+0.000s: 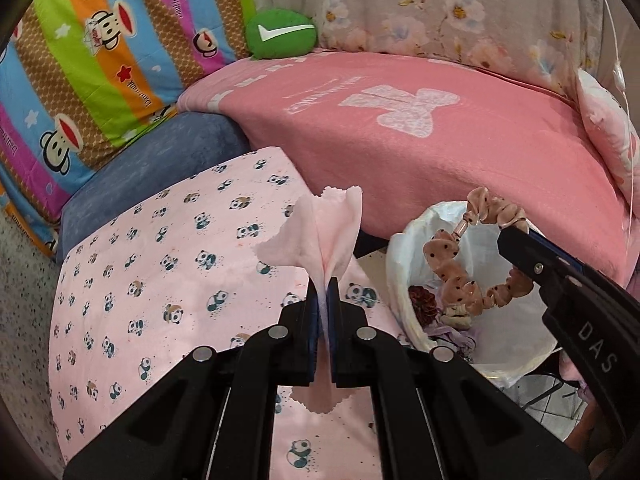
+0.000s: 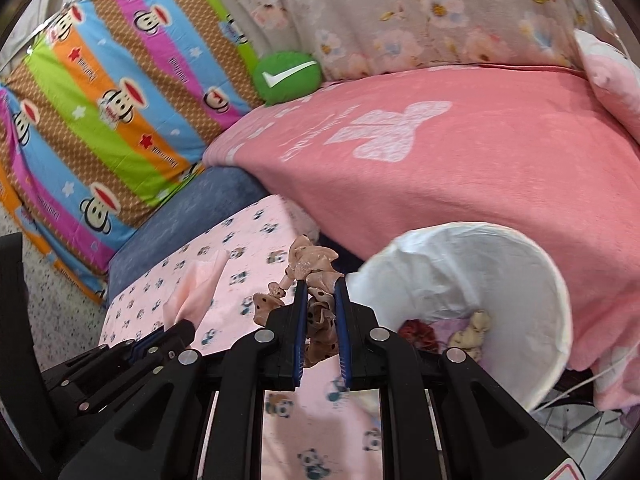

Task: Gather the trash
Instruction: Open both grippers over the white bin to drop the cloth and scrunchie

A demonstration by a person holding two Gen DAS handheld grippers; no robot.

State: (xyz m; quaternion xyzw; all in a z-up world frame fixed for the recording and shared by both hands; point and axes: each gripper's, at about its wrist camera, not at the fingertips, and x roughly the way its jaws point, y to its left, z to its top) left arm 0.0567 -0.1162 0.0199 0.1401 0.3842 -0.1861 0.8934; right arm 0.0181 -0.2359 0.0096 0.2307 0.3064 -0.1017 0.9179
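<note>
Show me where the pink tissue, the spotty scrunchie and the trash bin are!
pink tissue (image 1: 320, 232), left wrist view, on its spread upper part.
spotty scrunchie (image 1: 456, 280), left wrist view, on its lower loop.
trash bin (image 2: 480, 264), right wrist view, on its white liner's inner wall.

I see a low surface covered by a pale pink cloth printed with small pandas (image 1: 160, 264), and nothing rests on the stretch of it in view. Under its far left corner a blue-grey padded cushion (image 1: 160, 160) shows. Behind it lies a bed under a salmon-pink fleece blanket with a white motif (image 1: 440, 160). On that blanket, at the back, sit a round green plush pillow with a white tick (image 1: 281, 33) and floral bedding (image 1: 440, 12).
</note>
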